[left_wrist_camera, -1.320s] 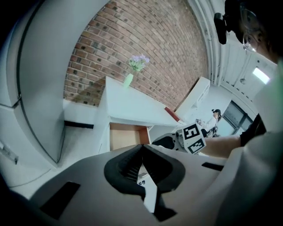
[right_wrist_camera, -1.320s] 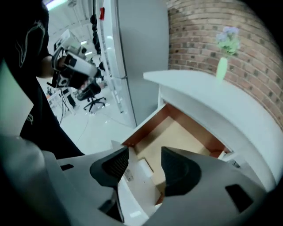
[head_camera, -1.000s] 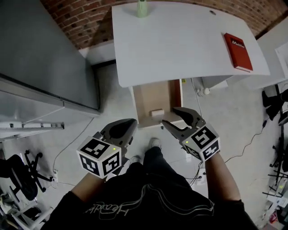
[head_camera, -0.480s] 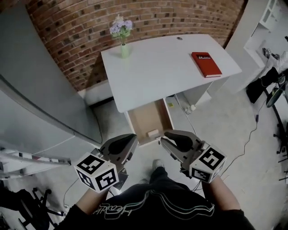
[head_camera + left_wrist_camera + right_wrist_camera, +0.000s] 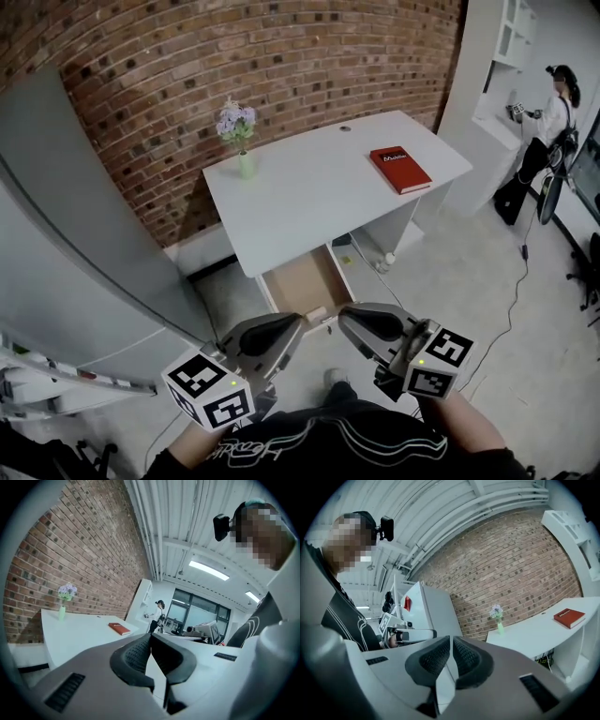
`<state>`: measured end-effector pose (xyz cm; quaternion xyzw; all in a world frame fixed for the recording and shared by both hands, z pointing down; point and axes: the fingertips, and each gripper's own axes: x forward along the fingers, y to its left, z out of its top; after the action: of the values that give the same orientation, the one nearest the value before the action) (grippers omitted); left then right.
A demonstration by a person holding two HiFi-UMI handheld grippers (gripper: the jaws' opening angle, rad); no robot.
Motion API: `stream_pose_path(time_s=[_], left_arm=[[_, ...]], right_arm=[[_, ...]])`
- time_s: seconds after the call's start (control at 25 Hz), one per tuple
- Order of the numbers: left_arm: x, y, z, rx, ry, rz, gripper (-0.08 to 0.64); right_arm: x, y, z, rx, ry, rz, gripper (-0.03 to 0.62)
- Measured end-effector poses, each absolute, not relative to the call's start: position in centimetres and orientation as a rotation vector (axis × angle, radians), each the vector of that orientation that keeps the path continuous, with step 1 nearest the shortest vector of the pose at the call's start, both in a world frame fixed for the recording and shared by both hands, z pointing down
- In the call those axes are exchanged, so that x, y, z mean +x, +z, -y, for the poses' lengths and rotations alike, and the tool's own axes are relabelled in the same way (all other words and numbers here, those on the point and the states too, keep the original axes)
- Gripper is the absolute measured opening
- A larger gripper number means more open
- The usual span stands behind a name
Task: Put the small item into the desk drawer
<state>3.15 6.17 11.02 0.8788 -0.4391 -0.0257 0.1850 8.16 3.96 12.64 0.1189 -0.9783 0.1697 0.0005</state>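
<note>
The small item (image 5: 317, 312) lies inside the open drawer (image 5: 291, 279), at the front end, close to the front panel. It appears as a small, pale cream block, lighter than the drawer's light wood floor. Its finer surface detail is too small to read. The drawer stands pulled out from under the white worktop (image 5: 309, 197).

The left gripper (image 5: 297, 322) is held in front of the drawer, apart from it. Its own view shows the jaws together with nothing between the ribbed dark pads. The right gripper (image 5: 344, 317) is held beside it, also apart from the drawer. Its jaws have just been closing and stand together, with nothing between them. Neither gripper touches the small item.

On the worktop a pale green vase (image 5: 245, 165) with lilac flowers stands near the back left corner. A red book (image 5: 400, 170) lies flat towards the right end, well apart from the vase. A brick wall (image 5: 281, 66) runs behind the worktop.
</note>
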Motion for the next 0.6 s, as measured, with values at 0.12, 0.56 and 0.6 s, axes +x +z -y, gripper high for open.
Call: stream_pose_path(time_s=[0.12,0.56,0.6], left_arm=[[3.3,10.0,-7.2,2.502,-0.086,1.232,0.021],[3.1,10.2,-9.4,2.496,-0.106,1.274,0.021],[3.1,10.3,-9.6,2.494,-0.108,1.277,0.021]], right_arm=[[8.1,12.3,-4.8,0.400,0.556,3.078,0.052],[7.6,12.1,-7.1,0.380,0.560,3.096,0.049],[7.6,12.2,-7.3,0.382,0.558,3.096,0.049]])
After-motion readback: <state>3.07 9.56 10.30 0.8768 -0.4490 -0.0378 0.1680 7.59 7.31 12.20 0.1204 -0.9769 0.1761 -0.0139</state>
